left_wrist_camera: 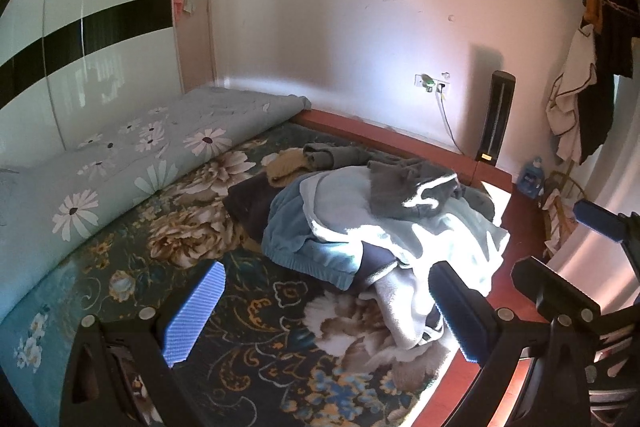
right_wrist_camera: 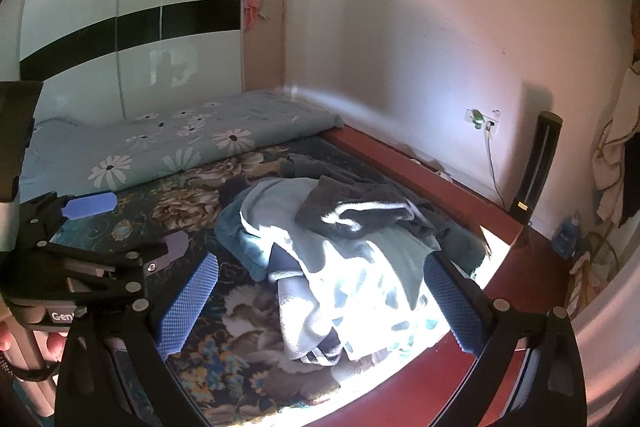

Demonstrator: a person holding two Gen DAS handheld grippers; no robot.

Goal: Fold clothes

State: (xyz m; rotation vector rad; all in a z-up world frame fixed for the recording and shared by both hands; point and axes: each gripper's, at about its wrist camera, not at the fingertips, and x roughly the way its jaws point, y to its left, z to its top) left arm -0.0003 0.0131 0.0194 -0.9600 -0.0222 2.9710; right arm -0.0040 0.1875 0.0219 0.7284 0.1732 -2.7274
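Left wrist view: our left gripper (left_wrist_camera: 324, 311) fingers (left_wrist_camera: 196, 311) spread wide, empty, before the clothes pile (left_wrist_camera: 380, 219) at frame centre on the bed (left_wrist_camera: 248, 339). Our right gripper (right_wrist_camera: 320, 303) likewise gapes, released, near the pile's lower edge.

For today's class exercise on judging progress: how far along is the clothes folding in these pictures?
Done: nothing looks folded; the clothes pile lies crumpled on the bed. In hand: nothing; the left gripper and right gripper hover open, empty. Left: all of it, starting with the grey top uppermost.
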